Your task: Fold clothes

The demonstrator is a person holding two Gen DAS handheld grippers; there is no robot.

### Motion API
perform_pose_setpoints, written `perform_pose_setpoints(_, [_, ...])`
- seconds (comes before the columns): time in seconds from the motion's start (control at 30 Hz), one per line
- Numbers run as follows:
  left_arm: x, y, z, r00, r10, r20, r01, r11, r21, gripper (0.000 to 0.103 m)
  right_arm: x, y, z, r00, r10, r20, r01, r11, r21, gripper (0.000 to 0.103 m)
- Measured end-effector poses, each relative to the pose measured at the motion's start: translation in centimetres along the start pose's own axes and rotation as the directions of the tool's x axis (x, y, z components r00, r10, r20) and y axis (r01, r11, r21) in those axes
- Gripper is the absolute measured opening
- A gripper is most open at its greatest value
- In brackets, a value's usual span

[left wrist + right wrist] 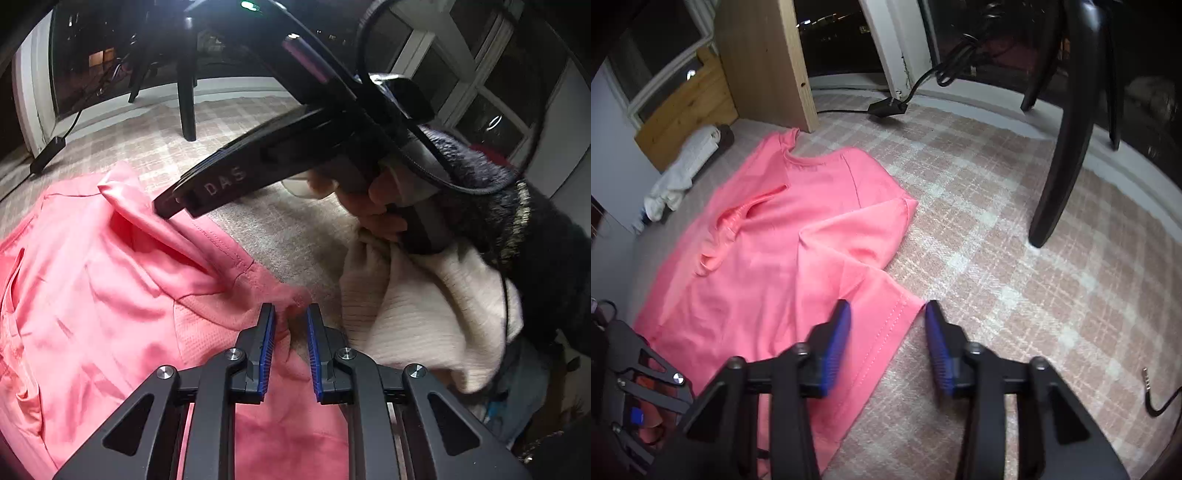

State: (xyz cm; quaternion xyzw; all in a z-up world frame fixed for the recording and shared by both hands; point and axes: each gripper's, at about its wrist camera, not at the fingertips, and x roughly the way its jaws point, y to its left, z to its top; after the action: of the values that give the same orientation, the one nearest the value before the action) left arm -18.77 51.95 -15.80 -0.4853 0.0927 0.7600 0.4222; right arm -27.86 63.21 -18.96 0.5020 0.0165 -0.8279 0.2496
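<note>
A pink T-shirt (768,236) lies spread on the checked carpet, collar at the far end and one sleeve folded over its body. My right gripper (888,325) is open low over the near hem corner, which sits between its blue pads (834,339). In the left wrist view the same right gripper (173,203), held by a hand (373,206), has its tip against a raised fold of the pink T-shirt (103,288). My left gripper (290,325) is shut on a bunched bit of the shirt's edge. It also shows as the left gripper body (639,384) at the lower left.
Black chair legs (1060,147) stand on the carpet to the right, with a black power adapter (886,109) and cable behind. A wooden board (768,62) and a rolled white cloth (687,166) sit beyond the collar. A cream knitted garment (413,306) lies beside the shirt. A loose cable plug (1147,380) lies far right.
</note>
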Motion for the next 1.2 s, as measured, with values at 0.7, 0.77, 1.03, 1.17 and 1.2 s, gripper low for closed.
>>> perform_pose_setpoints(0.7, [-4.5, 1.4, -1.2, 0.99, -0.121, 0.077, 0.129, 0.986, -0.105, 0.015, -3.4, -4.4, -2.0, 0.997, -0.067, 0.043, 0.056, 0.973, 0.225, 0.048])
perform_pose_setpoints(0.77, [-5.9, 1.4, -2.0, 0.989, -0.122, 0.09, 0.132, 0.983, -0.127, 0.015, -2.7, -3.4, -2.1, 0.996, -0.08, 0.032, 0.075, 0.985, 0.157, 0.044])
perform_pose_setpoints(1.03, [-15.4, 1.7, -7.8, 0.98, -0.079, 0.18, 0.121, 0.964, -0.237, 0.015, -5.3, -3.8, -2.6, 0.958, -0.285, -0.018, 0.282, 0.937, 0.206, 0.008])
perform_pose_setpoints(1.17, [-20.4, 1.5, -11.6, 0.98, -0.018, 0.197, 0.073, 0.958, -0.278, 0.015, -14.1, -5.6, -3.9, 0.965, -0.202, 0.165, 0.113, 0.895, 0.431, 0.011])
perform_pose_setpoints(1.2, [-21.4, 1.4, -12.5, 0.98, -0.019, 0.198, 0.075, 0.957, -0.281, 0.015, -17.1, -5.8, -4.7, 0.958, -0.159, 0.24, 0.026, 0.879, 0.476, 0.015])
